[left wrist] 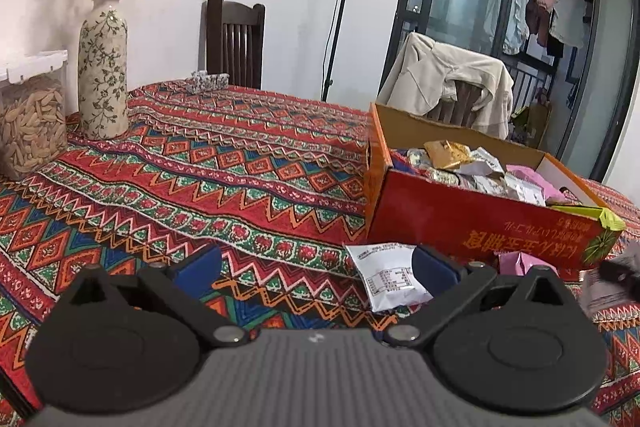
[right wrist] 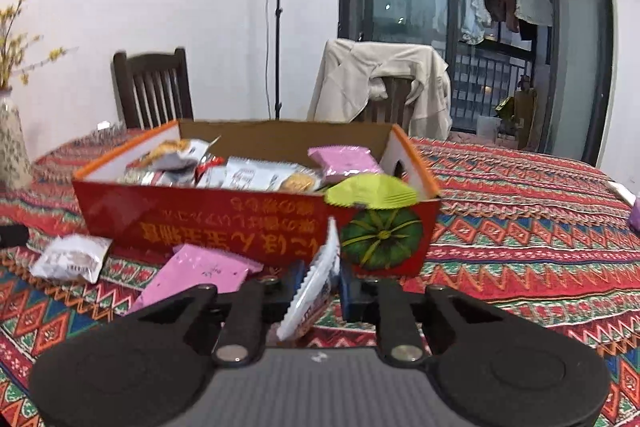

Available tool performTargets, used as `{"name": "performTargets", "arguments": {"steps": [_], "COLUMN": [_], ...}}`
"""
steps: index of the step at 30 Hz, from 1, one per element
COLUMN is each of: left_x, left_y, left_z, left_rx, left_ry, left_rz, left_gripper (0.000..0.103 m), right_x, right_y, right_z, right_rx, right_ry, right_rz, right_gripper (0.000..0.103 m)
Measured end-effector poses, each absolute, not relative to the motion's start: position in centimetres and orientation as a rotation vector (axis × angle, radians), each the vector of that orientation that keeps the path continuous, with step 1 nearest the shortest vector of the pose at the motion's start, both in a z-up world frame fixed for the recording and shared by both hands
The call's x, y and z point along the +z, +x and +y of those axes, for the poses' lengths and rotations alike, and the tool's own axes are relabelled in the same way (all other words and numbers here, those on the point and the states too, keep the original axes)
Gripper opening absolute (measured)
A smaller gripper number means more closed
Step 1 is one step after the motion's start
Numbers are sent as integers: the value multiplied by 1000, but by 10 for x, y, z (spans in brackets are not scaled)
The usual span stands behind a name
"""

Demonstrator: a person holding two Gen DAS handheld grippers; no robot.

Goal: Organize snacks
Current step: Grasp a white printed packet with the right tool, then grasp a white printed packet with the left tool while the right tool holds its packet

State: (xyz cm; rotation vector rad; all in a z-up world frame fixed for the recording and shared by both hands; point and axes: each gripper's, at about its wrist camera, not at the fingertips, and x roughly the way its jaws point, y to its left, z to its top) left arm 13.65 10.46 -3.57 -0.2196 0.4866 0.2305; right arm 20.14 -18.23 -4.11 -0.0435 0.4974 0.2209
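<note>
A red cardboard box (left wrist: 472, 223) full of snack packets stands on the patterned tablecloth; it also shows in the right wrist view (right wrist: 224, 219). My left gripper (left wrist: 316, 267) is open and empty, with a white snack packet (left wrist: 388, 279) lying by its right finger. My right gripper (right wrist: 320, 283) is shut on a white snack packet (right wrist: 316, 287) held on edge just in front of the box. A pink packet (right wrist: 196, 275) and a white packet (right wrist: 70, 259) lie on the cloth before the box. A yellow-green packet (right wrist: 372, 191) rests on the box's front corner.
A flowered vase (left wrist: 102, 67) and a clear jar of seeds (left wrist: 32, 123) stand at the left. A small grey packet (left wrist: 208, 81) lies at the far edge. Two chairs stand behind the table, one (left wrist: 452, 87) draped with a beige jacket. A lamp stand (right wrist: 277, 27) is behind.
</note>
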Motion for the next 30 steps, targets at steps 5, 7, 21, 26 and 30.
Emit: {"name": "performTargets", "arguments": {"steps": [5,7,21,26,30], "left_x": [-38,-39,-39,-32,-27], "left_y": [139,140,143,151,162], "left_z": [108,108,101,94,78], "left_rx": [233,236,282,287,268], "left_ry": [-233,-237,-195,-196,-181], "left_rz": [494,503,504,545,581], "left_gripper": [103,103,103,103,103], "right_x": [-38,-36,-35,-36,-36], "right_y": [197,196,194,195,195], "right_z": [-206,-211,-215,-217,-219], "right_rx": [194,197,224,226,229], "right_ry": [29,53,92,104,118], "right_rz": [473,465,461,465,460], "right_gripper": [16,16,16,16,16]}}
